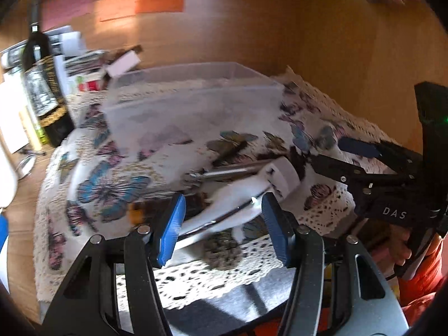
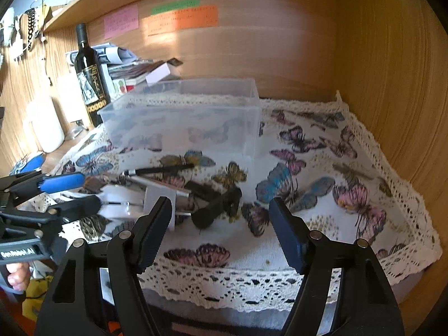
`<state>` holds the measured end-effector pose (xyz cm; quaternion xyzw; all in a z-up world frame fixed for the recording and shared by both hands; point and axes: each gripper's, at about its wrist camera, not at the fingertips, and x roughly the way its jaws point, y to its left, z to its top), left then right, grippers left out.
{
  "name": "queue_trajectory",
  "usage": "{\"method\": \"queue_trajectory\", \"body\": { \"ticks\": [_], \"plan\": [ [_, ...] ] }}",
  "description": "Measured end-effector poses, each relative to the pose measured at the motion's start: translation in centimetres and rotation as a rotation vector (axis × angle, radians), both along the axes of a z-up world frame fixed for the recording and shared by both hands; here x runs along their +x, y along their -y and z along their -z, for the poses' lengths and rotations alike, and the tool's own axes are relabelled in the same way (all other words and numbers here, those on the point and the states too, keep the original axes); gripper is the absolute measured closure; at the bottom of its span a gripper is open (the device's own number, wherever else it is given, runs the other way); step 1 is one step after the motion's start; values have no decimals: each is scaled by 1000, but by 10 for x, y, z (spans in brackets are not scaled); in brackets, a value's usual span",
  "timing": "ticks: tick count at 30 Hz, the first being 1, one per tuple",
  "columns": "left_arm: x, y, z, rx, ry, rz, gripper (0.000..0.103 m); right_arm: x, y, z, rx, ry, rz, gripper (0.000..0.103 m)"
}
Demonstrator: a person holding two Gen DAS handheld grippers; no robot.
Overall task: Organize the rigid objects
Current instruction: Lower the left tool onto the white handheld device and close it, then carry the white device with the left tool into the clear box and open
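A clear plastic box (image 1: 193,95) (image 2: 184,112) stands on the butterfly cloth (image 1: 117,184) (image 2: 322,173) at the back. In front of it lie a white-handled tool (image 1: 246,196) (image 2: 159,198) with metal rods, a thin black pen (image 2: 162,170) and a black clip-like object (image 2: 218,204). My left gripper (image 1: 222,224) is open, its blue pads on either side of the white handle. It shows at the left of the right wrist view (image 2: 75,193). My right gripper (image 2: 219,235) is open and empty, just in front of the black object; it shows at the right of the left wrist view (image 1: 338,154).
A dark wine bottle (image 1: 42,84) (image 2: 91,78), a stack of papers and boxes (image 2: 131,67) and a white jug (image 2: 46,123) stand left of the box. Wooden walls close the back (image 2: 252,42) and right side (image 2: 392,84). Coloured notes (image 2: 182,19) hang on the back wall.
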<state>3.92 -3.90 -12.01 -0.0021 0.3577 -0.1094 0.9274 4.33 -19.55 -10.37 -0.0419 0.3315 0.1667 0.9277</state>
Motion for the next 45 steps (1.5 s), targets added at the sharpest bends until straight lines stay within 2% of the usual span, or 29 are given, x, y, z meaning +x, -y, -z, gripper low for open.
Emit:
{"method": "queue_trajectory", "body": {
  "ticks": [2, 6, 9, 16, 19, 21, 25, 30, 32, 38, 44, 45],
  "plan": [
    [5, 6, 5, 23, -14, 13, 46, 2, 1, 5, -1, -22, -4, 35],
    [12, 8, 12, 36, -30, 35, 39, 9, 0, 16, 0, -66, -14, 43],
    [16, 7, 18, 37, -45, 54, 37, 15, -1, 21, 8, -91, -12, 43],
    [21, 10, 22, 78, -17, 75, 37, 30, -2, 24, 54, -129, -4, 43],
    [23, 10, 22, 80, -5, 77, 44, 38, -1, 24, 78, -146, 4, 45],
    [25, 10, 21, 78, 0, 78, 49, 44, -2, 26, 86, -164, 9, 55],
    [29, 7, 19, 53, -1, 82, 53, 50, 0, 29, 116, -196, 7, 59],
    [31, 1, 16, 25, 0, 55, 59, 49, 0, 29, 124, -196, 3, 74],
    [30, -1, 13, 20, 8, 44, 64, 49, 0, 28, 118, -186, 7, 76],
    [28, -13, 5, -7, 41, 4, 64, 46, -1, 17, 111, -133, 18, 83],
    [24, -32, -12, -27, 102, -56, 65, 45, 3, 6, 113, -81, 40, 84],
    [24, -35, -16, -28, 115, -67, 65, 45, 3, 4, 114, -72, 43, 96]
  ]
}}
